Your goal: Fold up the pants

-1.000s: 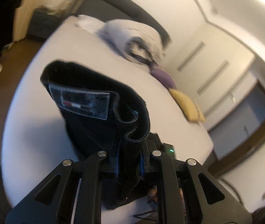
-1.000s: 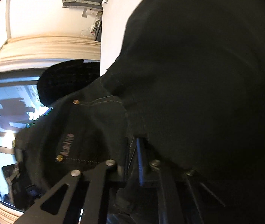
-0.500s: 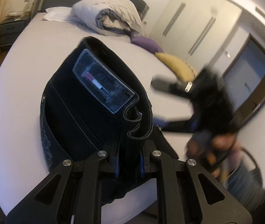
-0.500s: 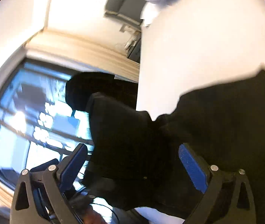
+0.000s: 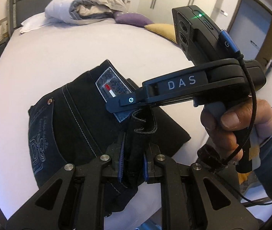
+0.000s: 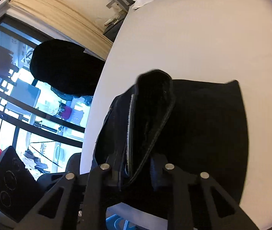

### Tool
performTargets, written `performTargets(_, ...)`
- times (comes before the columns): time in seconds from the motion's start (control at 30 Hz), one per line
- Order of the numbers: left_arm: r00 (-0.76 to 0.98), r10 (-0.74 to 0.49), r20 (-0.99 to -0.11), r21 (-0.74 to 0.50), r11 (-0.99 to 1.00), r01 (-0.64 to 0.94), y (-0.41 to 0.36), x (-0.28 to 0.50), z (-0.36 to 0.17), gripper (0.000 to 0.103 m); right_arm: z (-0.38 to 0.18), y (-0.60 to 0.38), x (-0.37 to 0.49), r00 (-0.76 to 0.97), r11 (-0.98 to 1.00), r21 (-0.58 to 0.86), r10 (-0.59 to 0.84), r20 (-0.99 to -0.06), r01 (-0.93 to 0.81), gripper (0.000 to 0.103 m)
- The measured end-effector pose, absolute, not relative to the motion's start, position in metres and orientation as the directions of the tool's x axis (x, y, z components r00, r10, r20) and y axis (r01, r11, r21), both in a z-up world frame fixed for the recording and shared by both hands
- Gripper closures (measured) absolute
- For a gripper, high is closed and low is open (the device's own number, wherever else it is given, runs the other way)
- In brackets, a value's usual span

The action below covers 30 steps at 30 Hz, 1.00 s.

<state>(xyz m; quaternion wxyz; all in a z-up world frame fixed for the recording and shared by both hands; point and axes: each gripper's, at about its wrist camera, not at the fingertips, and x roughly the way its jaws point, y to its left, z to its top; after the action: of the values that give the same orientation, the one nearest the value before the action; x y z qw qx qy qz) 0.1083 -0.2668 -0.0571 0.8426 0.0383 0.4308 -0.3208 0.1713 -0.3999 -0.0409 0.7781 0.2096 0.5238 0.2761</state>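
The black jeans (image 5: 74,126) lie bunched on the white bed (image 5: 55,57), waistband up, with a grey label with a red and white flag. My left gripper (image 5: 133,164) is shut on a fold of the waistband. My right gripper reaches in from the right of the left wrist view (image 5: 120,103) onto the waistband just beyond the left one. In the right wrist view my right gripper (image 6: 138,170) is shut on the waistband of the jeans (image 6: 203,126), whose dark folded part spreads over the bed (image 6: 203,38).
A rolled grey duvet (image 5: 84,7) and white pillow lie at the head of the bed, with purple (image 5: 134,19) and yellow (image 5: 162,28) cushions beside them. A dark chair (image 6: 63,67) stands by a large window to the left. Wardrobes and a door stand beyond the bed.
My right gripper let go of the jeans, swung open through the air, and has shut on the waistband close to my left gripper. The jeans have come down onto the bed.
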Motion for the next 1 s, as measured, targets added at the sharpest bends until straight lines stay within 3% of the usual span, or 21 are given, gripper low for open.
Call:
performTargets(0.3,0.401,-0.518,-0.755,-0.165,0.743,0.649,-0.338,0.133,-0.063,0.089,-0.049,-0.447,0.173,0.369,0.718,0.67,0.684,-0.629,-0.188,0.086)
performTargets(0.7,0.299,-0.479,-0.826,-0.188,0.733,0.654,-0.409,0.16,-0.135,0.088,-0.127,-0.479,0.178,0.351,0.679,0.733,0.7,-0.622,-0.054,0.086)
performTargets(0.8,0.27,-0.518,-0.812,-0.25,0.725,0.642,-0.407,0.153,-0.146,0.074,-0.14,-0.482,0.175,0.349,0.625,0.78,0.737,-0.579,-0.027,0.087)
performTargets(0.83,0.242,-0.547,-0.801,-0.295,0.713,0.636,-0.405,0.154,-0.146,0.061,-0.142,-0.486,0.174,0.349,0.608,0.794,0.748,-0.565,-0.018,0.085)
performTargets(0.87,0.212,-0.575,-0.79,-0.339,0.698,0.631,-0.403,0.156,-0.144,0.041,-0.14,-0.488,0.172,0.356,0.608,0.794,0.745,-0.564,-0.014,0.081)
performTargets(0.9,0.208,-0.586,-0.783,-0.356,0.696,0.623,-0.399,0.155,-0.142,0.033,-0.134,-0.488,0.171,0.369,0.624,0.781,0.73,-0.575,-0.017,0.077)
performTargets(1.0,0.245,-0.601,-0.761,-0.374,0.715,0.59,-0.379,0.155,-0.128,0.028,-0.115,-0.5,0.163,0.412,0.682,0.731,0.666,-0.622,0.001,0.072)
